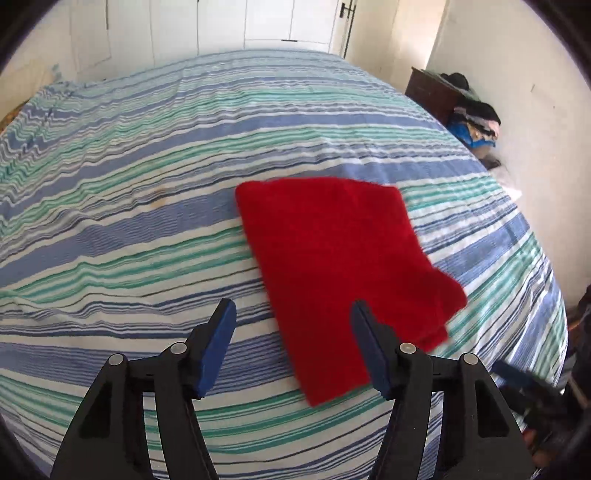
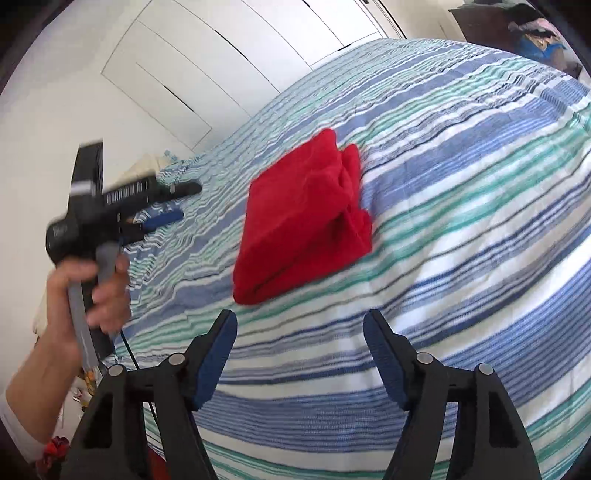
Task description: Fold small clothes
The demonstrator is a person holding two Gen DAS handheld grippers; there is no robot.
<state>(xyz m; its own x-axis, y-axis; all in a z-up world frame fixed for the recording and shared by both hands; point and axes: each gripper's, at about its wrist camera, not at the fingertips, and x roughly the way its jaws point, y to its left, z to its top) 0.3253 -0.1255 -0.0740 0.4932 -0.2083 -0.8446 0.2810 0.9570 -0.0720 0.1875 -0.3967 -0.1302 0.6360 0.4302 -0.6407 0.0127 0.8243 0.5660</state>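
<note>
A folded red cloth (image 1: 332, 266) lies flat on the striped bedspread (image 1: 147, 184). My left gripper (image 1: 293, 314) is open and empty, held above the bed just at the cloth's near edge. In the right wrist view the same red cloth (image 2: 303, 221) lies folded in layers ahead of my right gripper (image 2: 300, 325), which is open, empty and clear of the cloth. The left gripper (image 2: 177, 203) shows there at the left, held in a hand, its fingers apart and to the left of the cloth.
The bed fills both views. White wardrobe doors (image 1: 258, 22) stand behind it. A dark cabinet (image 1: 432, 92) with a pile of clothes (image 1: 476, 122) stands at the far right by the wall.
</note>
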